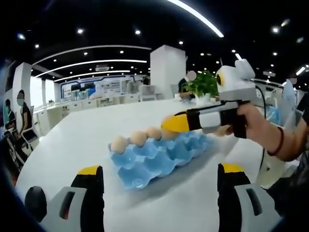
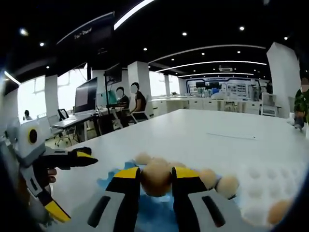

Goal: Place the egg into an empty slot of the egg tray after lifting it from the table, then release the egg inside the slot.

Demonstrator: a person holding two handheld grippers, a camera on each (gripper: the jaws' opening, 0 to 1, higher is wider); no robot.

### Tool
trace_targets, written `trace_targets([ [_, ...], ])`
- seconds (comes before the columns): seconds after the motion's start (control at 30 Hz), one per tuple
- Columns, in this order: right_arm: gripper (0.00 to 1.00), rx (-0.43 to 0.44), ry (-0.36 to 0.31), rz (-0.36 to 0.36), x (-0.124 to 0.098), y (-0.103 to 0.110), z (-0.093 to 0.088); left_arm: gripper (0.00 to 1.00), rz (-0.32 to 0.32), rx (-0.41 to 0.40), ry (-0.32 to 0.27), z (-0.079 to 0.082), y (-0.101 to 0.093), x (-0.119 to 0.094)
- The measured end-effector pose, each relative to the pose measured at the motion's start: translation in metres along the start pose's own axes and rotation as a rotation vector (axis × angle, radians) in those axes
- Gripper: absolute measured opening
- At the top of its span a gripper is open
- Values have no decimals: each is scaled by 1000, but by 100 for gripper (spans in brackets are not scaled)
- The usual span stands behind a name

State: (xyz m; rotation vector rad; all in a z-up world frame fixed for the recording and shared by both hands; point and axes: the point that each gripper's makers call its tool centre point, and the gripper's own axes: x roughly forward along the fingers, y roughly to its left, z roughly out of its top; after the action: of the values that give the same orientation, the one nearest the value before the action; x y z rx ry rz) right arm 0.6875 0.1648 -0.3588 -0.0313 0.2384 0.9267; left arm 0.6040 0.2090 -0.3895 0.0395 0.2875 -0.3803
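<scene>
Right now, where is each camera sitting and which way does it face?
Left gripper view: rides the left gripper, open, low over the white table, facing the blue egg tray; the person's hand brings the right gripper in.
Right gripper view: rides the right gripper, shut on an egg above the tray; the left gripper shows left.
Shared: tray, eggs, table.

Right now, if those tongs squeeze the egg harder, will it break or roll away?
The egg looks thin-shelled, so a harder squeeze would probably crack it. It's round and smooth, so it might slip from the right tongs. Once in a cup of the blue tray, it likely won't roll.
</scene>
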Motion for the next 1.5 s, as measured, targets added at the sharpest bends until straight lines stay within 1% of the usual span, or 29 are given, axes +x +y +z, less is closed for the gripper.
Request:
trace_targets([
  [0.13,27,-23,-14,32,5,10,2,100,-10,-2,-3,-1,-3,0],
  [0.3,27,-32,-5,43,14,16,1,100,-11,2,5,-3,-4,0],
  [0.5,27,-37,-3,78,21,27,1,100,-18,9,8,-4,-6,0],
  [0.6,27,-51,-7,106,23,36,1,100,-19,15,9,-5,-8,-2],
  [0.73,27,-54,-25,128,28,45,4,100,-24,14,9,-5,-10,-3],
  [0.77,27,-61,-39,131,29,48,7,100,-25,17,10,-6,-10,-3],
  [0.87,27,-75,-51,132,34,53,8,100,-25,24,14,-7,-10,-4],
  [0.97,27,-69,-41,142,41,58,4,100,-28,25,12,-6,-9,-5],
  [1.0,27,-73,-39,145,46,59,4,100,-28,27,13,-7,-9,-5],
  [1.17,27,-92,-24,162,53,66,-1,100,-32,28,16,-8,-8,-6],
  [1.37,27,-93,10,167,65,67,-12,100,-43,26,19,-8,-9,-5],
  [1.5,27,-89,25,165,69,67,-17,100,-41,28,15,-6,-7,-5],
])
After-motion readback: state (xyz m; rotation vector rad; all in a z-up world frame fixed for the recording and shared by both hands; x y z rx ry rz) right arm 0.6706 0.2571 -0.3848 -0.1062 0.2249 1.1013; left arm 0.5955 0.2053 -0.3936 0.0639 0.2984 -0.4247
